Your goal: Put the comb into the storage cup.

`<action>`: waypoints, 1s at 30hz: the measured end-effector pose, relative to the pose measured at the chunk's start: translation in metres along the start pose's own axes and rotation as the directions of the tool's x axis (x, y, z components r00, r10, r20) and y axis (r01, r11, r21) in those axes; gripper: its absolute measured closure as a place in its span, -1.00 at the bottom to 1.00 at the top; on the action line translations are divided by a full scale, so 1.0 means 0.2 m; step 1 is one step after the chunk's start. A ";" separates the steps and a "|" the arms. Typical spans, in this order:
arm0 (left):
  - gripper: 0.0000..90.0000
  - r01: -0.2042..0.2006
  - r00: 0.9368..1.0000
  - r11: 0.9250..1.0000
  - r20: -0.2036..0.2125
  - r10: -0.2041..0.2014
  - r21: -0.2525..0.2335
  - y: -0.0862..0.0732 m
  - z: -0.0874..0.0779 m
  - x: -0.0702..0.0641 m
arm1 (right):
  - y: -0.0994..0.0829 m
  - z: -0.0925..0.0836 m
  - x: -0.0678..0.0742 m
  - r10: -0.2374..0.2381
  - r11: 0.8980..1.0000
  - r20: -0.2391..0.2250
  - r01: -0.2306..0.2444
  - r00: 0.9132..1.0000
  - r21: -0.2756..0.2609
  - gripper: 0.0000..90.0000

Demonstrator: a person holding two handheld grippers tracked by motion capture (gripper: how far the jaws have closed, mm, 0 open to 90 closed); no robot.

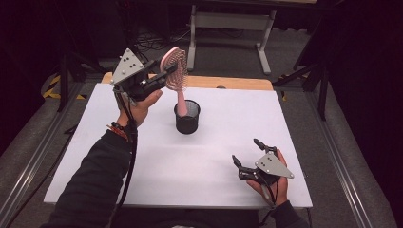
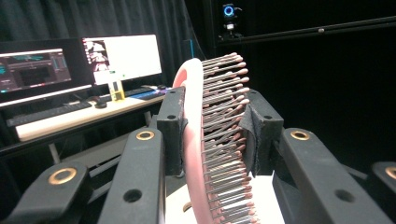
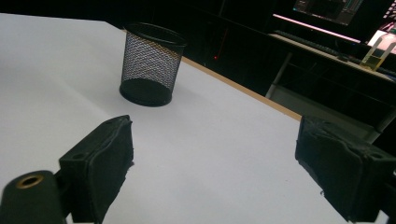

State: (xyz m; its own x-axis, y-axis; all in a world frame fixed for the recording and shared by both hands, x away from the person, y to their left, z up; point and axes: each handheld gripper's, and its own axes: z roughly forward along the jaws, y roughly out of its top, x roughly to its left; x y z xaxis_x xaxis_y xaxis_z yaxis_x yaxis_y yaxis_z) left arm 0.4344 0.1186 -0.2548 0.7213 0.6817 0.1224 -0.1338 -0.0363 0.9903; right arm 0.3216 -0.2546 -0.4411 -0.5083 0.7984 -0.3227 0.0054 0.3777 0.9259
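Our left gripper (image 1: pixel 167 72) pinches the pink hairbrush (image 1: pixel 174 69) by its head, jaws squeezed on both sides. We hold it up over the black mesh cup (image 1: pixel 187 117), handle tip pointing down near the rim. Our right gripper (image 1: pixel 247 154) rests spread wide on the white table (image 1: pixel 190 171). We think the brush is not settled in the cup yet.

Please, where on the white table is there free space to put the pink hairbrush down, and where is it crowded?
The white table is bare between the black mesh cup and its near edge, and on its far right. It is crowded around the cup, where the left hand-held gripper grips the pink hairbrush, and at the near right corner, by the open right hand-held gripper.
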 end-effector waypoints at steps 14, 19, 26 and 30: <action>0.45 0.004 1.000 0.999 0.009 -0.005 0.041 -0.06 0.14 -0.02 | 0.00 0.00 0.00 0.000 1.000 -0.044 0.000 0.999 0.004 -0.75; 0.45 0.006 1.000 0.998 0.008 -0.006 0.056 -0.07 0.16 -0.03 | 0.00 0.00 0.00 -0.006 1.000 -0.050 0.006 0.999 0.005 -0.75; 0.45 0.003 1.000 0.998 0.008 -0.004 0.069 -0.08 0.16 -0.03 | -0.01 0.01 0.00 -0.005 1.000 -0.052 0.005 0.999 0.010 -0.75; 0.45 0.013 1.000 0.998 0.016 -0.014 0.069 -0.11 0.16 -0.02 | -0.01 0.01 0.01 -0.011 1.000 -0.052 0.011 0.999 0.012 -0.75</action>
State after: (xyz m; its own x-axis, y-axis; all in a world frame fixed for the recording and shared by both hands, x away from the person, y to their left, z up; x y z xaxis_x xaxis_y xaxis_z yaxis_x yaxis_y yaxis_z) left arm 0.4555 0.0926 -0.2747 0.7337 0.6705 0.1096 -0.0774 -0.0778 0.9940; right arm 0.3227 -0.2531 -0.4433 -0.5526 0.7688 -0.3218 0.0102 0.3923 0.9198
